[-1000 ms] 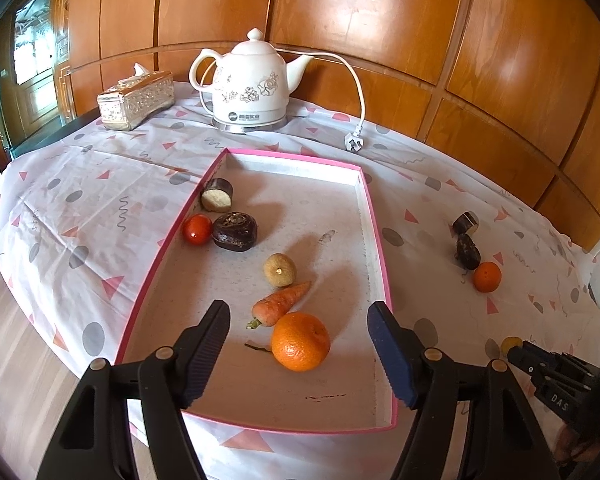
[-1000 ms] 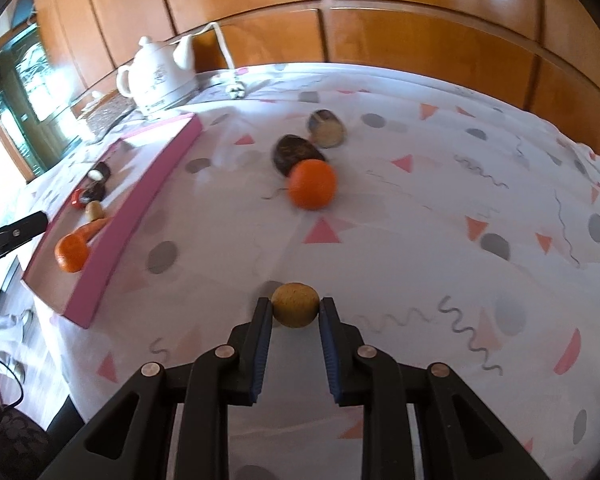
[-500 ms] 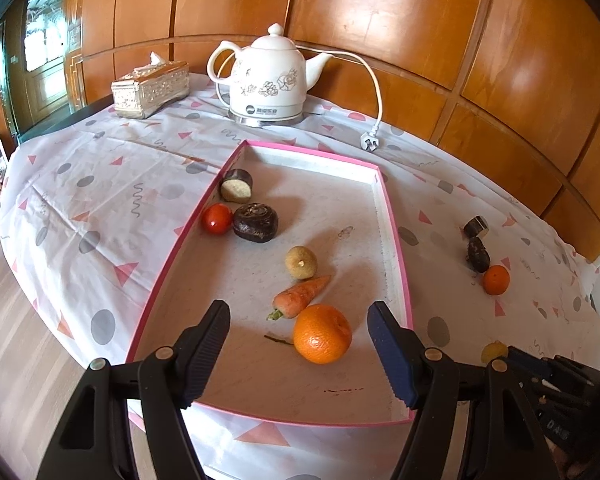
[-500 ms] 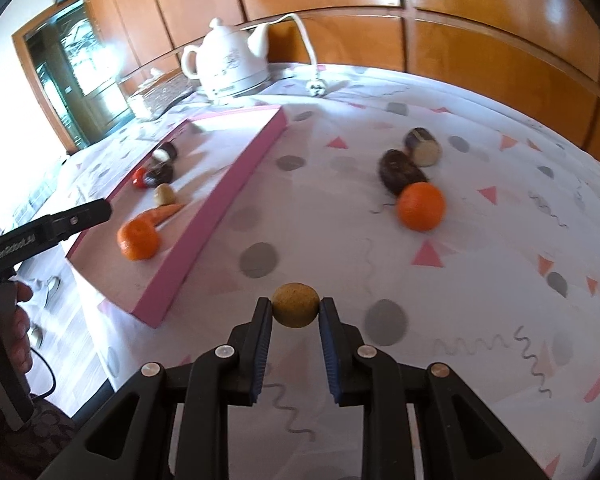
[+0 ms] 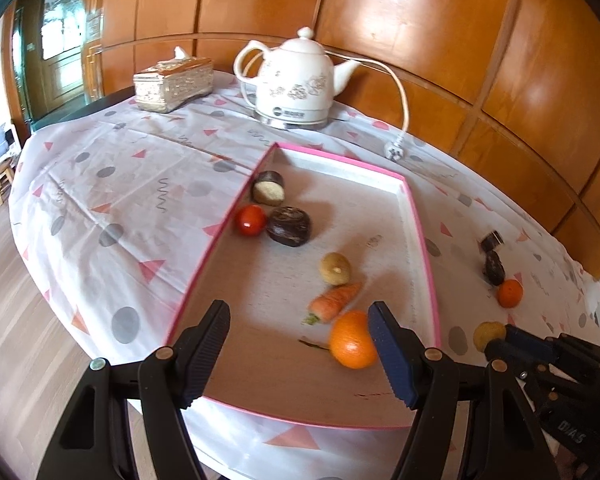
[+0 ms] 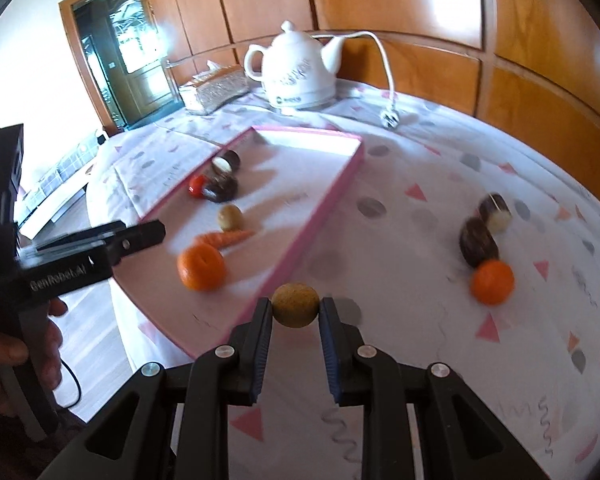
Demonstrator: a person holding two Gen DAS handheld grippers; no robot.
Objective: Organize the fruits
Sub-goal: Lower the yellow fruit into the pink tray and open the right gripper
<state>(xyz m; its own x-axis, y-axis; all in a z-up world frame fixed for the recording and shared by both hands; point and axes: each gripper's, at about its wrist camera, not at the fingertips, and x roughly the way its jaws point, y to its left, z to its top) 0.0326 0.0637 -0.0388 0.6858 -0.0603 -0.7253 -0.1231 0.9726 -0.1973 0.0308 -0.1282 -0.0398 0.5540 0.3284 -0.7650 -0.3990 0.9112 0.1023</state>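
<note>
One pink tray point(image 5: 418, 232), six items inside; three fruits loose on the cloth.
Tray, frame centre: one orange point(image 5: 352, 345), carrot point(image 5: 334, 300), tomato point(image 5: 251, 220). White kettle point(image 5: 294, 84) upper centre. Left gripper point(image 5: 300, 344) spread wide, empty, above tray's near end. Right gripper point(image 6: 295, 312) clenched on one tan round fruit point(image 6: 295, 305), lower centre, over tray's edge.

Glossy wood wall panels point(image 5: 400, 20), glazed ceramic kettle point(image 5: 296, 80), thin matt patterned tablecloth point(image 5: 112, 184).

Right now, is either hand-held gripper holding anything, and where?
The right hand-held gripper pinches a round tan fruit by its sides. The left is open, empty.
</note>
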